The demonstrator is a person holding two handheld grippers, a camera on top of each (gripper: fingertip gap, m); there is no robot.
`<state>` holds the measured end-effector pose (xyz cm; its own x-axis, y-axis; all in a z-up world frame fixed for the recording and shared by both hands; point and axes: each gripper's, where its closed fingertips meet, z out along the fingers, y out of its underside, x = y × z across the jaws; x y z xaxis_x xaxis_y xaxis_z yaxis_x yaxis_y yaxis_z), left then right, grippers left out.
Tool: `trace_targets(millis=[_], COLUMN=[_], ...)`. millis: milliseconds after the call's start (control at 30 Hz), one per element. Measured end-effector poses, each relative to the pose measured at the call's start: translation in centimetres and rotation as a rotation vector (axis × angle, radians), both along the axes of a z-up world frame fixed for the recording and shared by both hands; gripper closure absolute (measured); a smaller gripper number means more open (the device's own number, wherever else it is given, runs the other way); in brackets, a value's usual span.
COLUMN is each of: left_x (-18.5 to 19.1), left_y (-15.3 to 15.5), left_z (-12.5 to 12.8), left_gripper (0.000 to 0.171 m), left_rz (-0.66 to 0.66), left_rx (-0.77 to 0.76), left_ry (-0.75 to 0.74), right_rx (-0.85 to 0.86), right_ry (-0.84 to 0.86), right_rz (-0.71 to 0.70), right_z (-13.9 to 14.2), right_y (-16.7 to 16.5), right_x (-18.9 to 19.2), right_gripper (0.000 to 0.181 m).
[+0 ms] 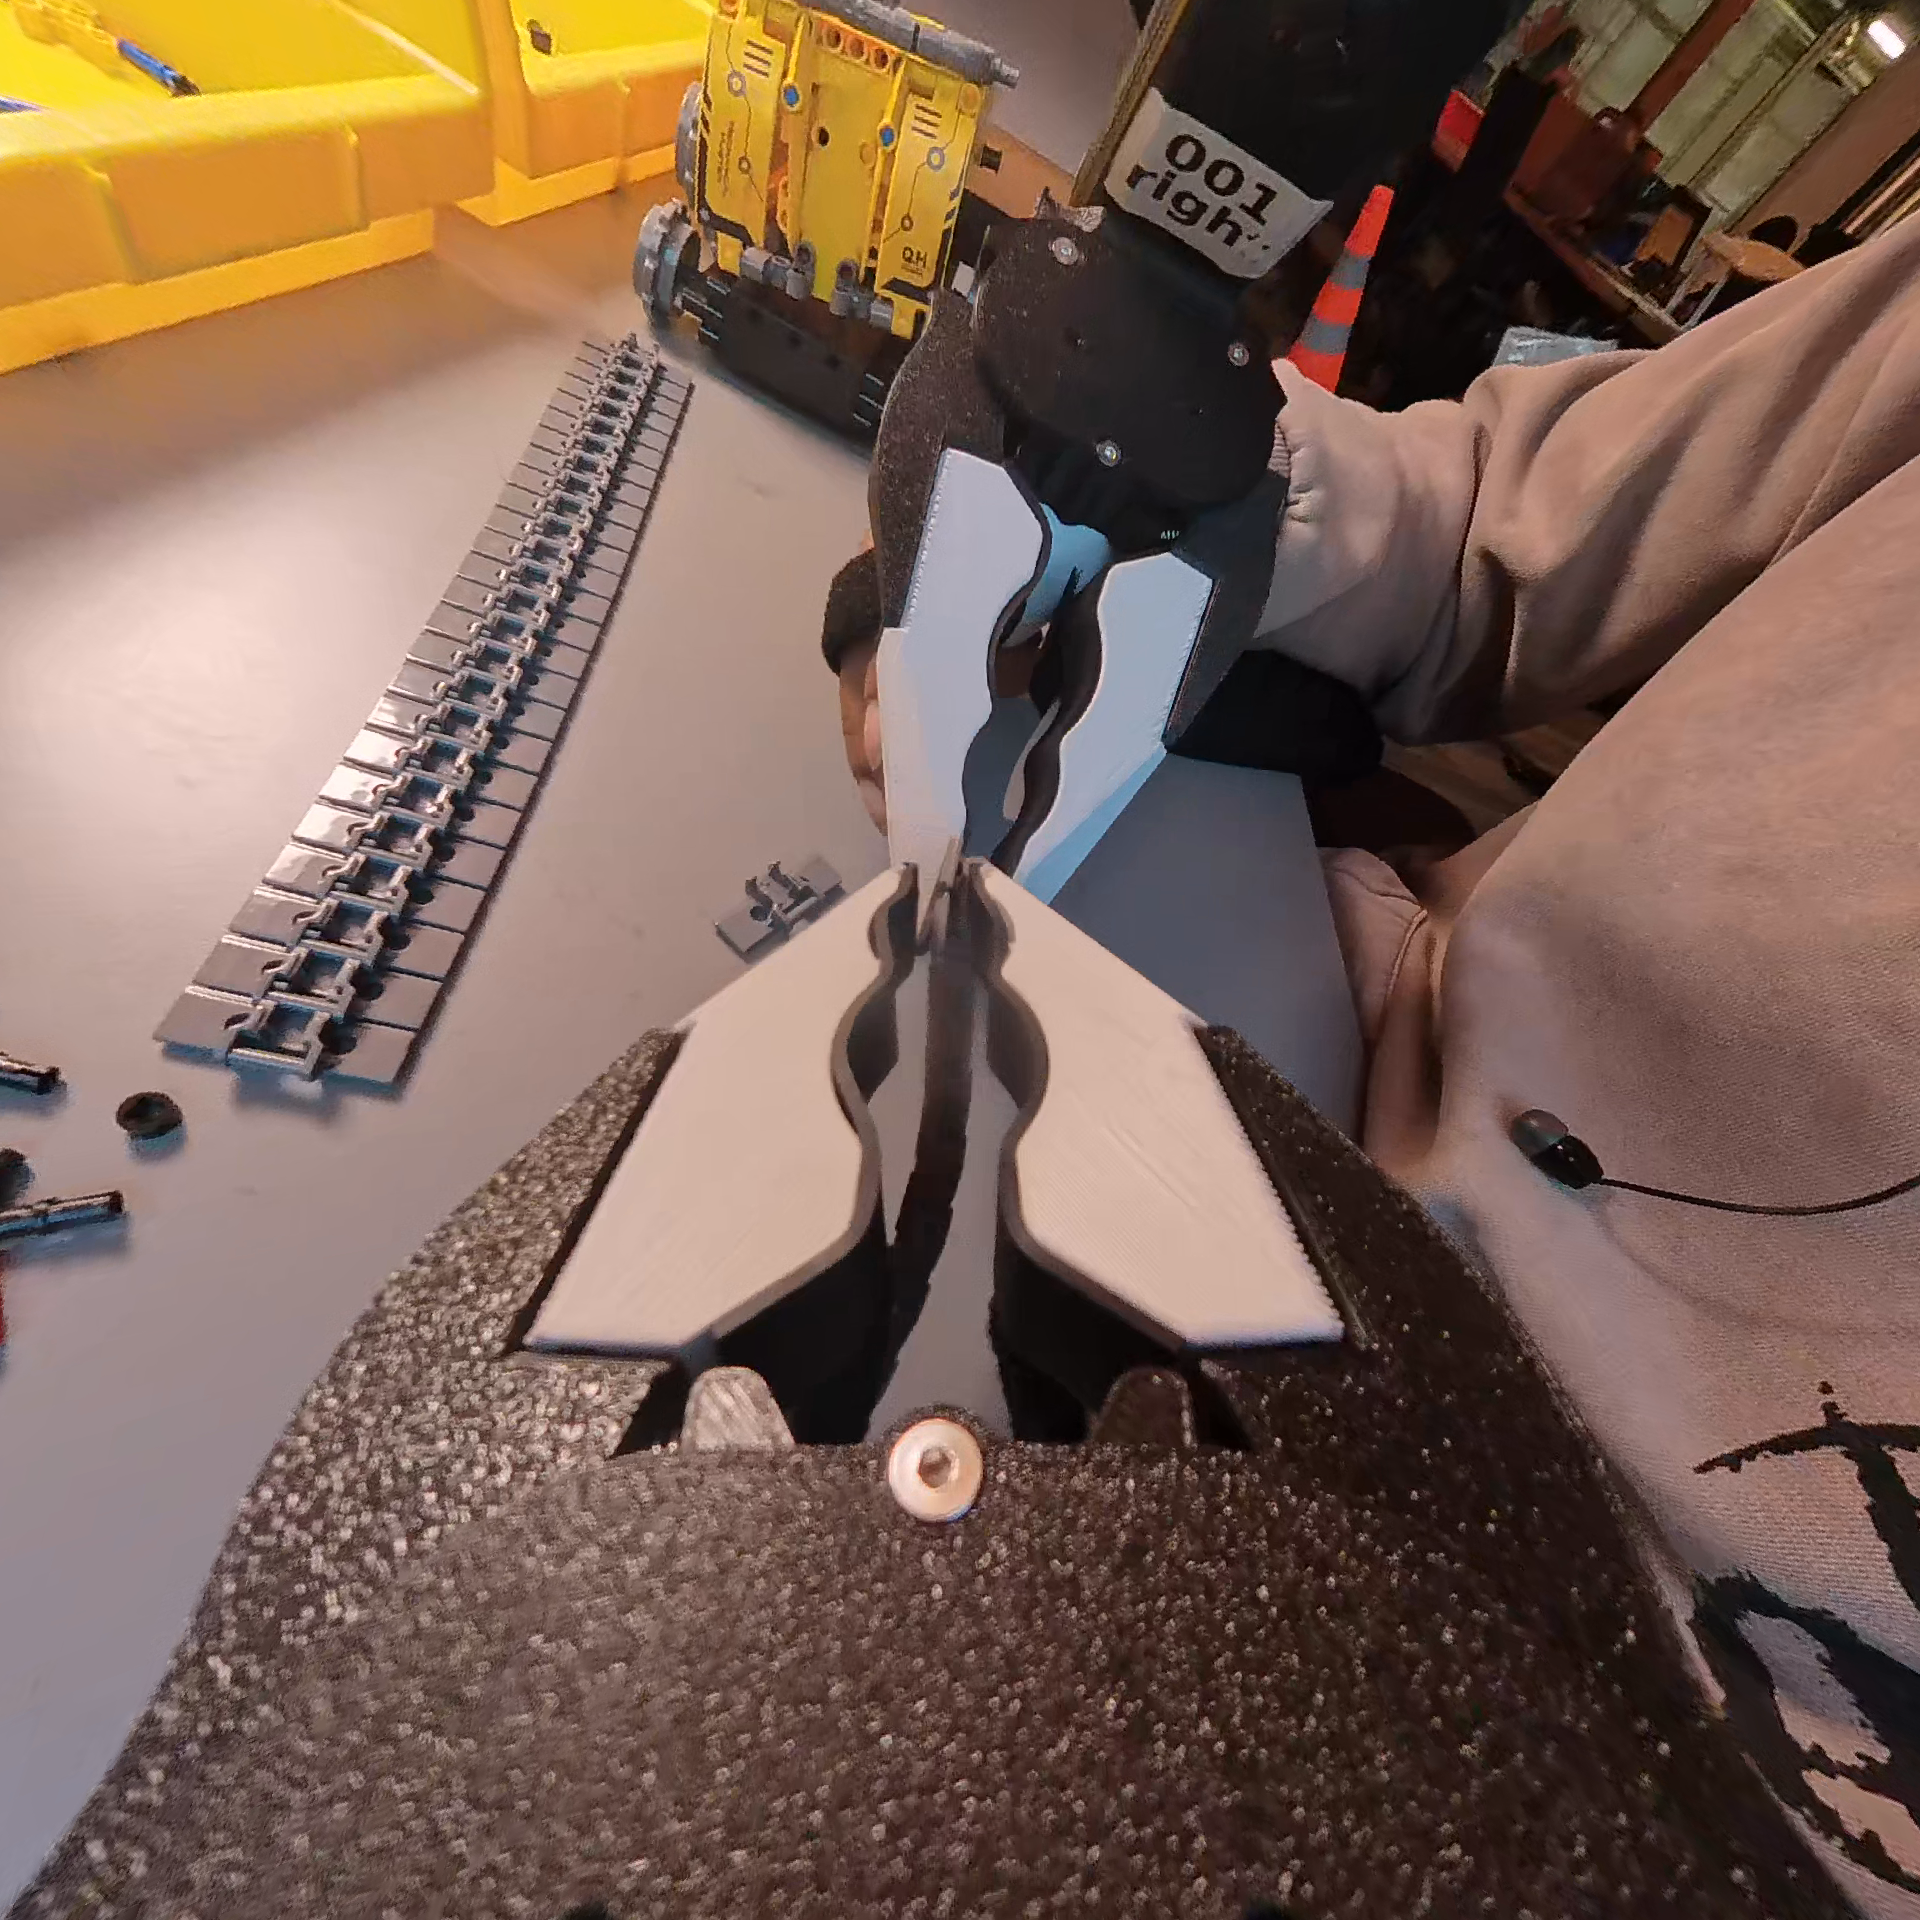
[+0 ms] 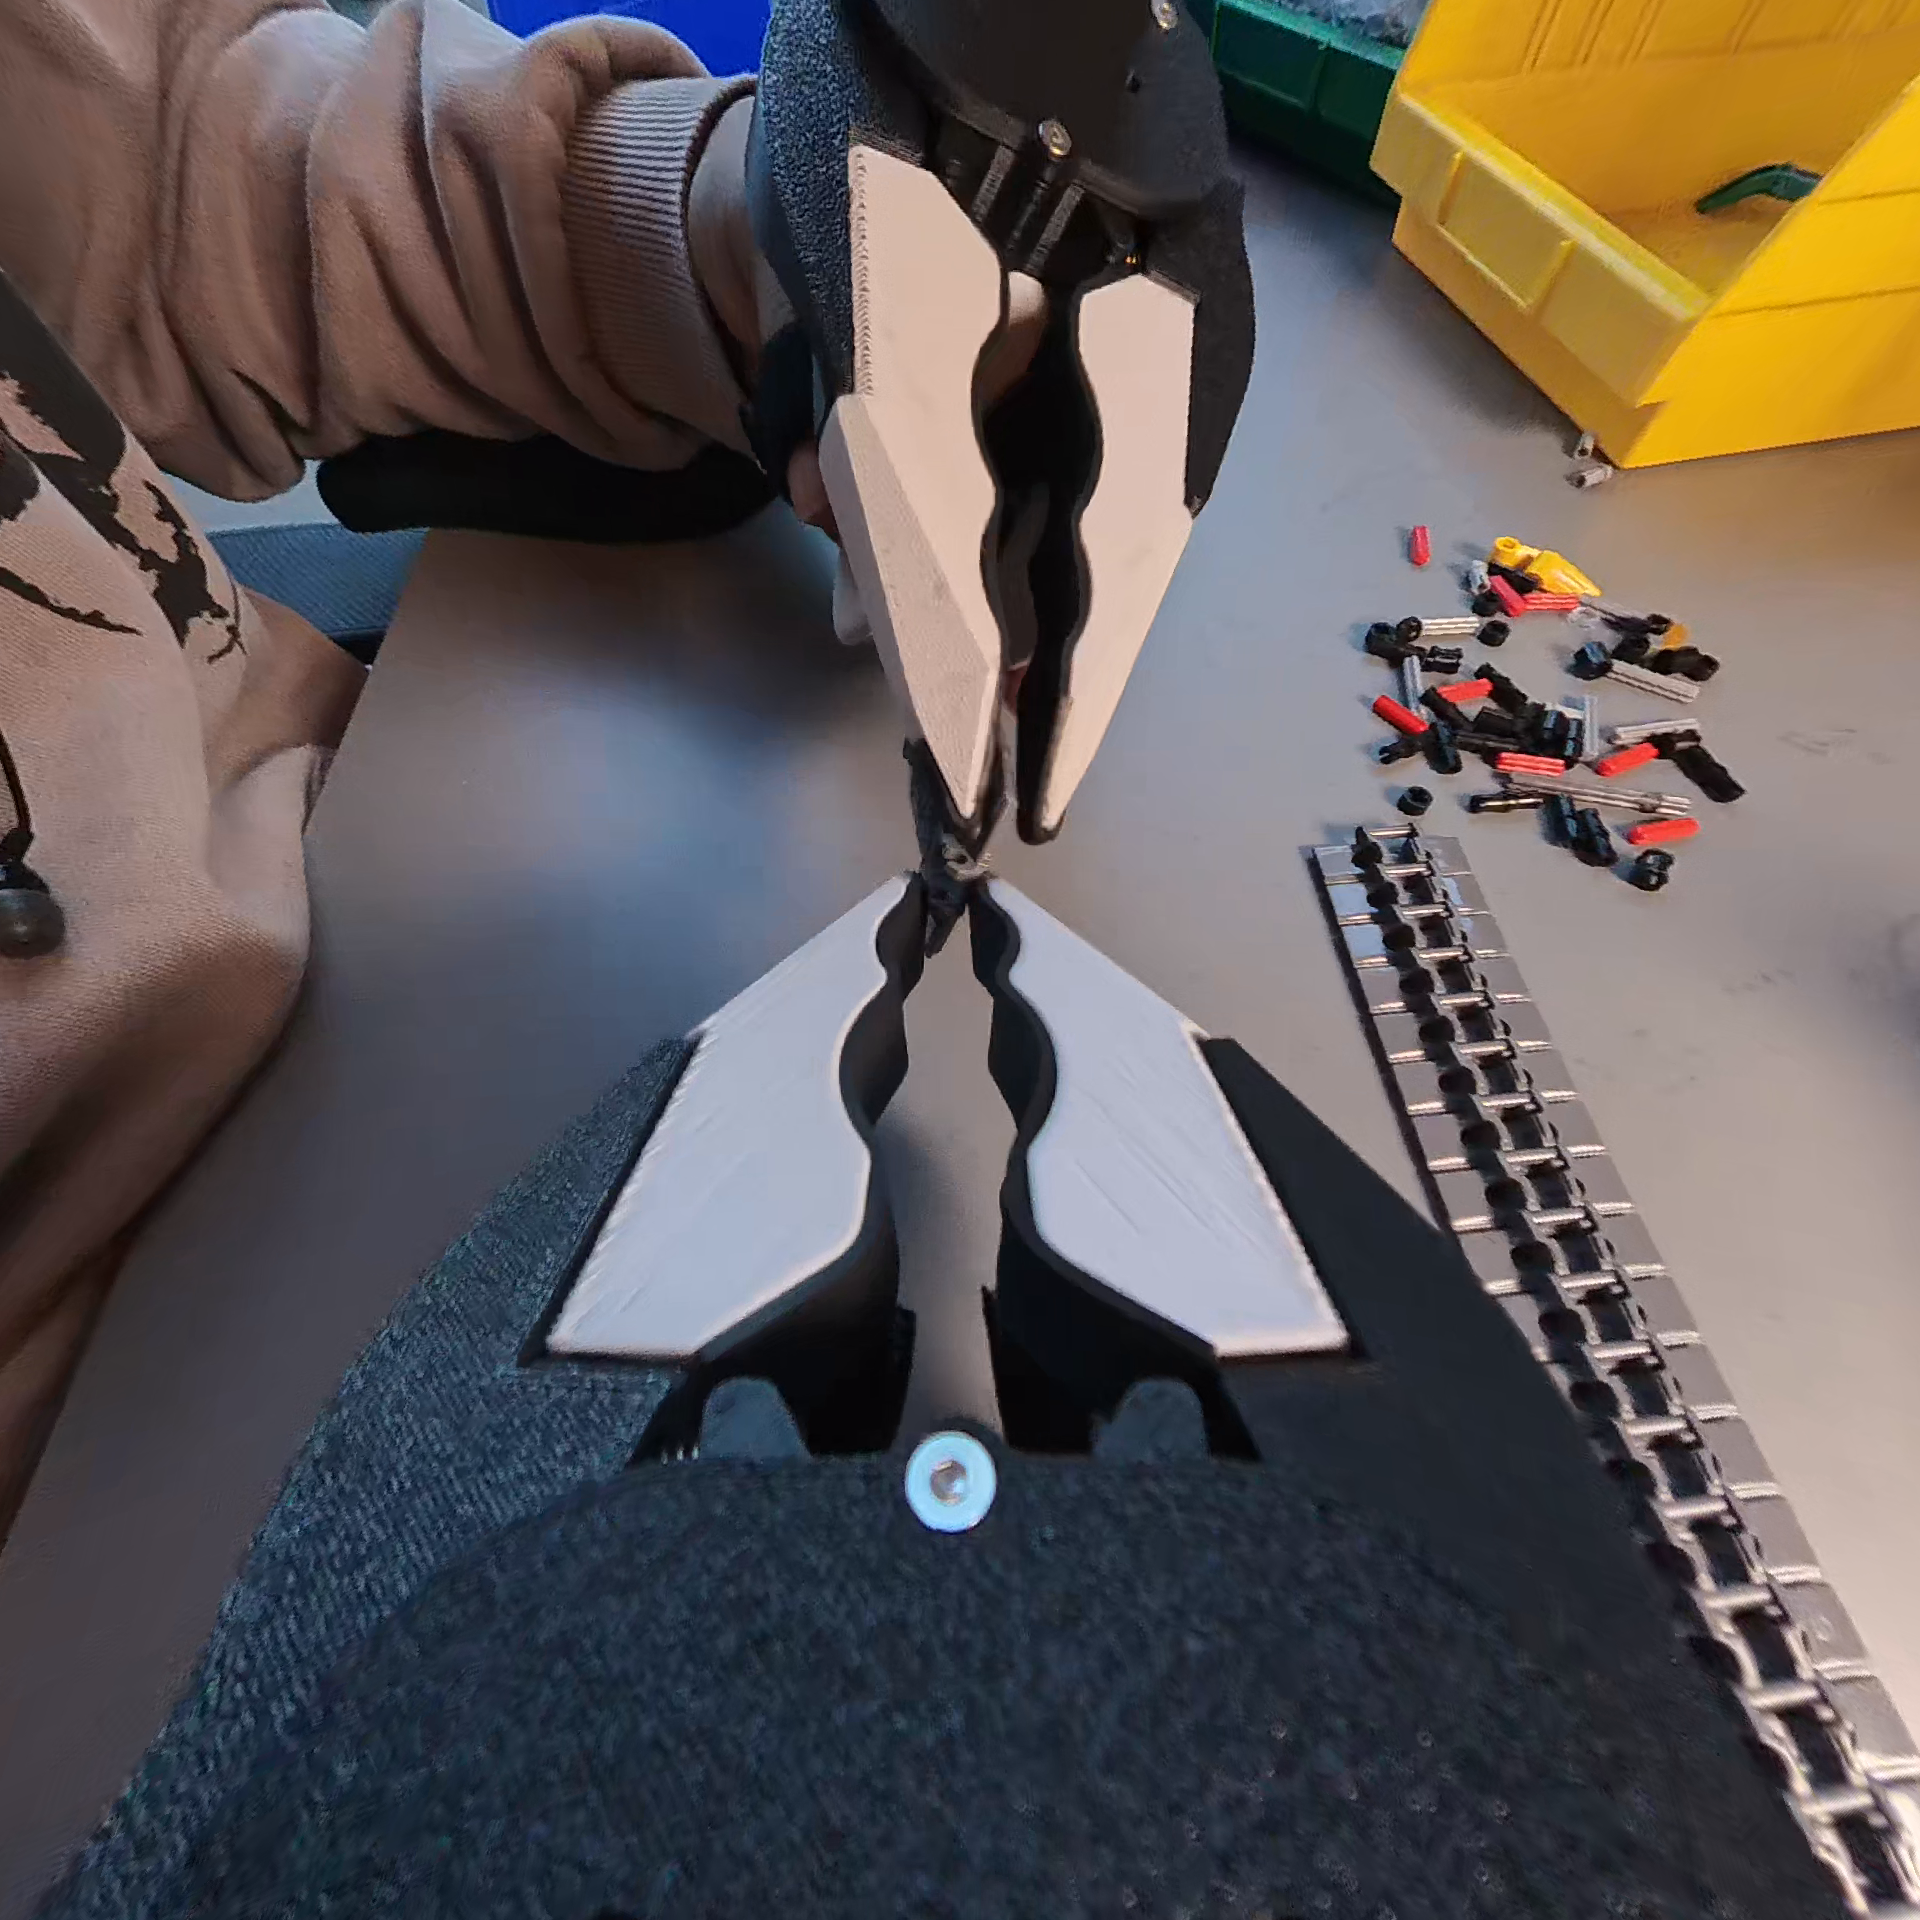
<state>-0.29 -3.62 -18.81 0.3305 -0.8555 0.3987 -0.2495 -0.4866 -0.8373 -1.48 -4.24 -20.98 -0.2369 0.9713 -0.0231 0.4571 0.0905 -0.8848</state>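
My left gripper (image 1: 940,883) is shut on a small dark grey track link (image 1: 943,940), held edge-on above the grey table (image 1: 208,727). My right gripper (image 2: 948,885) is shut on a dark track link (image 2: 940,857) too. The two grippers meet tip to tip, and the links touch where they meet. The right gripper (image 1: 961,847) comes down from above in the left wrist view. The left gripper (image 2: 997,821) comes down from above in the right wrist view. I cannot tell whether the links are joined.
A long assembled track strip (image 1: 447,707) lies flat on the table and also shows in the right wrist view (image 2: 1558,1195). A loose link (image 1: 781,902) lies beside my left fingertips. A yellow tracked model (image 1: 831,177), yellow bins (image 2: 1662,260) and a pile of small pins (image 2: 1548,707) stand farther off. From either gripper's tips it is about 30 centimeters to the yellow tracked model (image 1: 831,177).
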Motion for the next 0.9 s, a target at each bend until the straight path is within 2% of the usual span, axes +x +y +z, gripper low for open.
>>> trace_targets(millis=[100, 200, 400, 467, 600, 900], left_x=[-0.3, -0.6, -0.5, -0.7, -0.4, -0.5], left_y=[-0.8, -0.8, -1.1, -0.8, -1.1, -1.0], left_z=[0.0, -0.7, -0.6, -1.1, -1.0, -0.4], left_gripper=[0.151, 0.162, 0.164, 0.164, 0.164, 0.161], left_rz=[-0.044, -0.048, -0.056, -0.037, -0.055, -0.050], left_rx=[0.010, 0.039, -0.036, -0.030, -0.033, -0.056], left_ry=[0.023, 0.081, 0.036, 0.075, 0.069, 0.021], right_rx=[-0.049, -0.069, -0.050, -0.064, -0.128, -0.109], right_ry=[0.009, 0.024, 0.030, 0.060, 0.104, 0.073], right_rz=[0.001, 0.008, 0.009, 0.006, -0.012, 0.009], right_z=[0.2, 0.6, 0.5, 1.1, 2.1, 1.4], right_y=[0.1, 0.1, 0.1, 0.1, 0.4, -0.1], right_x=[0.4, 0.6, 0.7, 0.7, 0.6, 0.8], right_gripper=[0.175, 0.176, 0.174, 0.164, 0.171, 0.176])
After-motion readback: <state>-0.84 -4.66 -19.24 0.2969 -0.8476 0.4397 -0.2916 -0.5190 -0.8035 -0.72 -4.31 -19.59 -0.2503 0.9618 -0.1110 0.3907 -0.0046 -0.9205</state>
